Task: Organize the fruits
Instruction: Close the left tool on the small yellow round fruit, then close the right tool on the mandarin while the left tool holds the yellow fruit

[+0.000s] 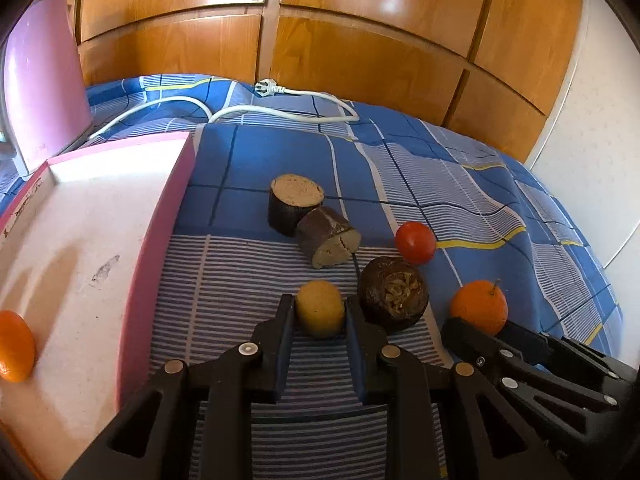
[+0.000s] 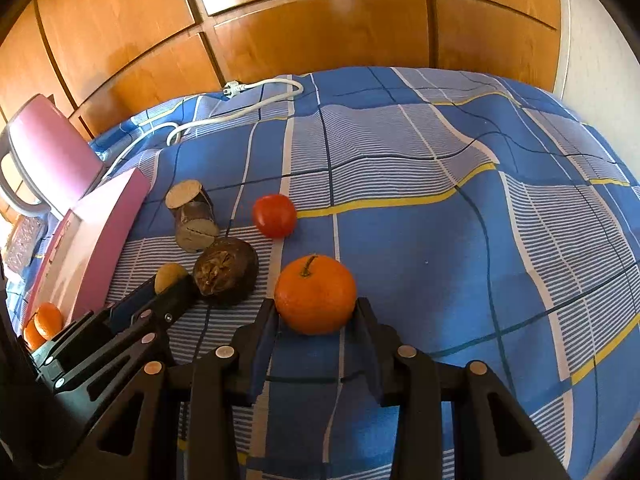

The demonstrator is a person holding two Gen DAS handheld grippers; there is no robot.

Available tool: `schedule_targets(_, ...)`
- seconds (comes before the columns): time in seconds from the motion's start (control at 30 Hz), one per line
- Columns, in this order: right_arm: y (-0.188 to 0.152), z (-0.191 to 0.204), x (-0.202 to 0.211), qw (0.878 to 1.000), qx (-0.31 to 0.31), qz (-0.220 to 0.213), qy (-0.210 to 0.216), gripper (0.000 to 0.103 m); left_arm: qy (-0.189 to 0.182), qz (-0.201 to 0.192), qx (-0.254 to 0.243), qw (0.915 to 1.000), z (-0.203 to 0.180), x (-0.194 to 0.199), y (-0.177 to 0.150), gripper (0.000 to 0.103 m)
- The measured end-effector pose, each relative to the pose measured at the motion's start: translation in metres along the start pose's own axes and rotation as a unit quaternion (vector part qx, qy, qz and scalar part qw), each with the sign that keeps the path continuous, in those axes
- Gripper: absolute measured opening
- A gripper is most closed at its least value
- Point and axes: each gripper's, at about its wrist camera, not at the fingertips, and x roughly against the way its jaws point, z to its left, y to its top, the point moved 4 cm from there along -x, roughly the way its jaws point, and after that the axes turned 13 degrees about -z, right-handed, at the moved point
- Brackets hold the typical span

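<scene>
My left gripper (image 1: 319,309) is shut on a small yellow fruit (image 1: 320,309) resting on the blue plaid cloth (image 1: 248,248). My right gripper (image 2: 316,306) is shut on an orange (image 2: 315,294) with a stem; it also shows in the left wrist view (image 1: 479,306). A dark round fruit (image 1: 394,294) lies between the two grippers. A red tomato (image 1: 415,242) lies behind it. Two dark cut pieces (image 1: 296,204) (image 1: 328,242) lie further back. A pink box (image 1: 160,240) at left holds an orange (image 1: 15,346).
A white power cable (image 1: 280,114) runs along the back of the cloth. A pink appliance (image 1: 44,80) stands at the far left. Wooden cabinet doors (image 1: 360,32) rise behind. The cloth falls away at the right edge (image 2: 592,184).
</scene>
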Motion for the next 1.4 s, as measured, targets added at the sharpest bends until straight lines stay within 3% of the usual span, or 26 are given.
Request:
schedule_targets(0.37,0.0,-0.002,0.0,1.0,-0.012,-0.004,0.005,0.04,0.033,-0.018,-0.052,0.998,-0.013,0.032,-0.021,0.024)
schedule_targets(0.57,-0.001,-0.001,-0.001,1.0,-0.007,-0.003,0.005,0.04,0.046,-0.042,-0.031,0.9976,-0.009,0.054,-0.037,0.024)
schedule_targets(0.67,-0.002,-0.001,0.0,1.0,-0.004,-0.012,0.002,0.04,0.062,-0.052,-0.044,0.9957,-0.012,0.056,-0.04,0.025)
schedule_targets(1.4,-0.002,-0.002,0.006,1.0,-0.008,-0.01,0.012,0.038,0.074,-0.057,-0.052,0.9943,-0.013,0.061,-0.041,0.023)
